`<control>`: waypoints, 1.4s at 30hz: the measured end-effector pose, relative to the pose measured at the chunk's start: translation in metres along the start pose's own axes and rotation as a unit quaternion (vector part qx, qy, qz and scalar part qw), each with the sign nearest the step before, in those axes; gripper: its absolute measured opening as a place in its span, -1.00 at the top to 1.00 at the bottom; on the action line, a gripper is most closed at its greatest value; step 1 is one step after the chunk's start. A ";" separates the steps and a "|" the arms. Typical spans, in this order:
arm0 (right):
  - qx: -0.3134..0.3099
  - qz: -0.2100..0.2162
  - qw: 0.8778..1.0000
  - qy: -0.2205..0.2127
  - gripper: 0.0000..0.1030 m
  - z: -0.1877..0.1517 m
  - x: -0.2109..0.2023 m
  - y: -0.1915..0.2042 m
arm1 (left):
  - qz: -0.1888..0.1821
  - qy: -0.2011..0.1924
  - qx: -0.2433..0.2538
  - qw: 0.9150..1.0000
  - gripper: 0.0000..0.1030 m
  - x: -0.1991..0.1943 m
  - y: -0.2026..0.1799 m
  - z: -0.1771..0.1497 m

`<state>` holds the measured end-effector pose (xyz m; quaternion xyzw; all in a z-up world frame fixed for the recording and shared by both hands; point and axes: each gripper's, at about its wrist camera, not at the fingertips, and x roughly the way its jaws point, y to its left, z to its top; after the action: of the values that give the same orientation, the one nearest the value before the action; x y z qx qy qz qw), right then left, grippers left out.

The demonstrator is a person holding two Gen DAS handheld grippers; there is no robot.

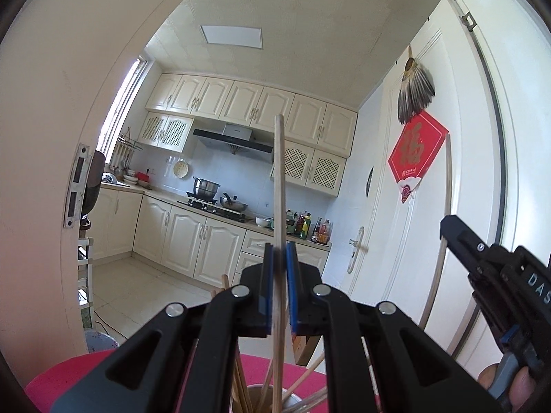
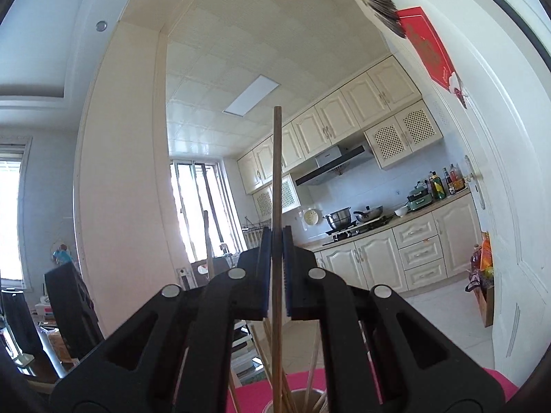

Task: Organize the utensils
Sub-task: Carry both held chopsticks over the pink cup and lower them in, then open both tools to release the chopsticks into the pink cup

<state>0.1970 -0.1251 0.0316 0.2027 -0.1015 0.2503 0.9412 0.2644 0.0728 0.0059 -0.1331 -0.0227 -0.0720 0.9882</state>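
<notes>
I keep each hand-held gripper clamped on one upright chopstick, left (image 1: 279, 265) pale (image 1: 279, 172), right (image 2: 275, 251) dark (image 2: 277, 172), above the cup (image 1: 256, 400) for sorting.

A long pale wooden chopstick (image 1: 279, 186) stands almost upright above a round metal holder cup (image 1: 256, 400) on a pink surface. A darker brown wooden chopstick (image 2: 277, 186) also stands upright. More thin chopsticks (image 2: 268, 351) lean inside the cup.
</notes>
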 end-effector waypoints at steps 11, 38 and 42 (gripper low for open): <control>-0.019 -0.002 1.000 0.004 0.87 -0.024 0.020 -0.008 | 0.015 0.019 0.009 1.000 0.85 0.043 0.007 -0.034; -0.051 0.012 0.998 0.037 0.87 -0.046 0.031 -0.004 | 0.002 0.082 0.020 0.996 0.63 0.026 0.018 -0.060; -0.055 0.013 0.998 0.039 0.87 -0.047 0.031 -0.003 | 0.001 0.077 0.017 0.997 0.46 0.018 0.019 -0.055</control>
<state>0.2288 -0.0936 -0.0026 0.1397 -0.0805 0.2641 0.9509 0.2868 0.0735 -0.0505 -0.1106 0.0524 -0.0805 0.9892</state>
